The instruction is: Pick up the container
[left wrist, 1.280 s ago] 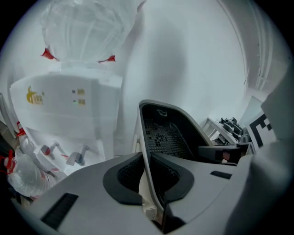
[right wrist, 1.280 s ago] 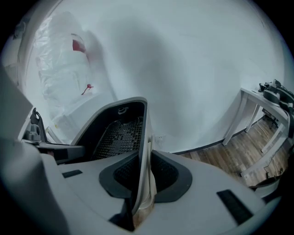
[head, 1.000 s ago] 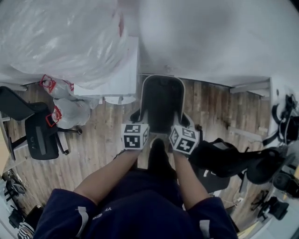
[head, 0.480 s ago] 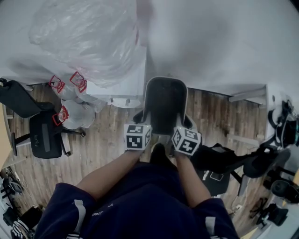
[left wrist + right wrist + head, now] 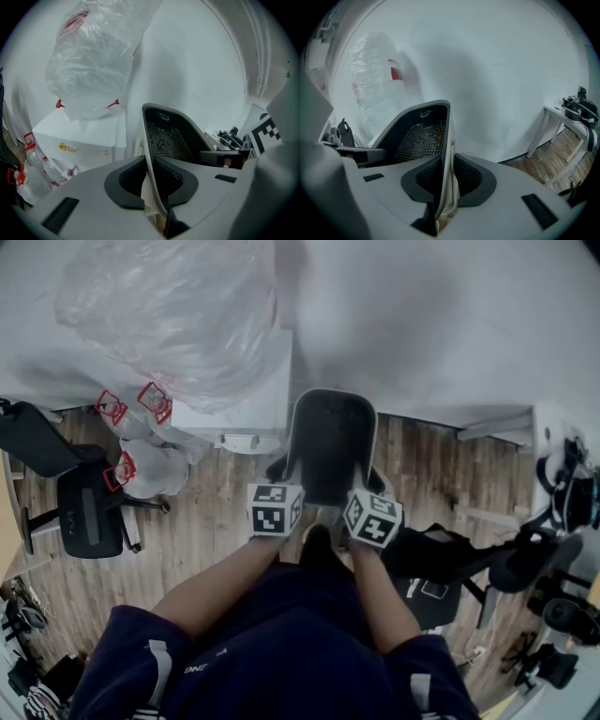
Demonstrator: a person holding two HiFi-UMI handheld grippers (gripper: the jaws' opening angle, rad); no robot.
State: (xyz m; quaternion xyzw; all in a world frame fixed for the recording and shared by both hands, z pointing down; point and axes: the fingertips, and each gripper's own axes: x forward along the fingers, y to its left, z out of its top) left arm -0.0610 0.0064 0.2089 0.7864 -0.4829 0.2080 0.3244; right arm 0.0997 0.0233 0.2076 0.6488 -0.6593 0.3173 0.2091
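Lift in hand. Holds the container [image 5: 328, 442] by both side walls, at 12 o'clock from the knees and seemingly just off the floor [image 5: 211, 521]. Left hand-held gripper [image 5: 151, 183] pinched narrow on the 9 o'clock wall, pads pressing inside and outside the rim. Right hand-held gripper [image 5: 446, 183] clamped the same way on the 3 o'clock wall. Next move likely calls for an even raise with both sides level and no twist on the thin walls. Needs care with the box [image 5: 251, 399] and bag [image 5: 178, 315] at 10 o'clock.
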